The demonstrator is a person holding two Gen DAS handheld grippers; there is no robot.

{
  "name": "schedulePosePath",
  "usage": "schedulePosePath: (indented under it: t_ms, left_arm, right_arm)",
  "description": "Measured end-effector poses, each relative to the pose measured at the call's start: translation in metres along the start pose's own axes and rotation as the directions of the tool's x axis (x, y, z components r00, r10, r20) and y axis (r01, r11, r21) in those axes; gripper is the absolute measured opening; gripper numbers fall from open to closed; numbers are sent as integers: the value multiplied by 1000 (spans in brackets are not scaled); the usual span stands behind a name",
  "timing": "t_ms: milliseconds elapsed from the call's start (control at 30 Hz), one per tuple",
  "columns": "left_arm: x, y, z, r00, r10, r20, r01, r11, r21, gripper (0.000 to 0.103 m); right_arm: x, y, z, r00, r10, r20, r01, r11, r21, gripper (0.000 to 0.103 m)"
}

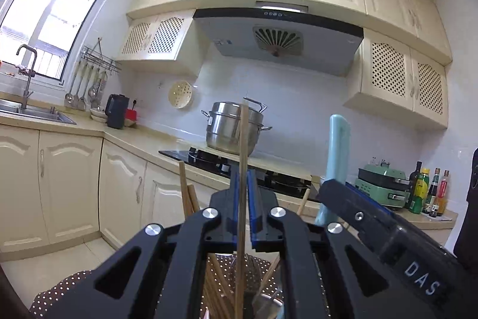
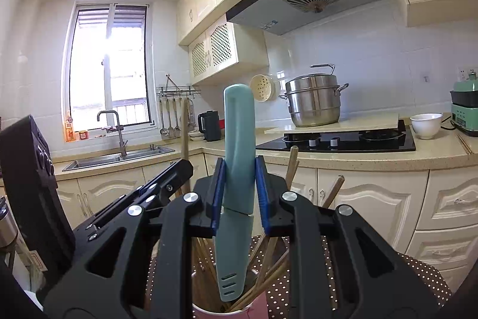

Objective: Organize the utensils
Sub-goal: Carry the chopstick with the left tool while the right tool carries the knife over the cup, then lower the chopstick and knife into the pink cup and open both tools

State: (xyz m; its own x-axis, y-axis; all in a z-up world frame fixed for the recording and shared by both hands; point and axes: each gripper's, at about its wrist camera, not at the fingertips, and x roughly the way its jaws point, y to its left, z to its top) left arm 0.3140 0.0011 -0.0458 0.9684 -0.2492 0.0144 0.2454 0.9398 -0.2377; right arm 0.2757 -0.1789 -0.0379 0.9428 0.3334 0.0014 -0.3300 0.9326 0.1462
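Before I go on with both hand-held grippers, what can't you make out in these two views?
- Cup: base and rim cut off by the bottom edge, right wrist view; nearly all hidden by the left hand-held gripper in the left wrist view.
- Chopstick: lower end cut off by the bottom edge.
- Teal sheathed knife: tip lost among chopsticks in the cup; blade covered by its sheath.

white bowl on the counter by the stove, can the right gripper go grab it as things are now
Probably not yet. The right gripper is shut on the teal sheathed knife, its tip in the pink cup. The white bowl sits unobstructed on the counter, but the jaws must first release the knife.
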Motion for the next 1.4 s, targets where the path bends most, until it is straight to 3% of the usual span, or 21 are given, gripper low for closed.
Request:
schedulePosePath:
  t_ms: [100, 400, 733, 1167, 1267, 1400]
  left_arm:
    - [-5, 3, 0, 1000, 2, 2, -2, 1000, 1, 28]
    - [-17, 14, 8, 999, 28, -39, -28, 1000, -1, 36]
    - [-27, 21, 11, 992, 71, -103, -65, 996, 65, 44]
    - [-29, 30, 12, 984, 101, -148, -90, 993, 76, 48]
    - [-30, 30, 13, 983, 105, -150, -93, 992, 81, 52]
    - [-31, 31, 17, 980, 103, -169, -93, 993, 68, 56]
  right_arm:
    - [0, -1, 0, 1000, -2, -1, 2, 1000, 5, 21]
    - [0, 4, 0, 1000, -10, -12, 10, 1000, -13, 21]
    - [-2, 18, -2, 999, -30, -9, 30, 997, -65, 21]
    - [0, 25, -5, 999, -43, -17, 42, 996, -83, 22]
    - [-2, 23, -3, 999, -48, -17, 46, 997, -69, 28]
    - [-9, 21, 0, 998, -57, -16, 56, 996, -64, 28]
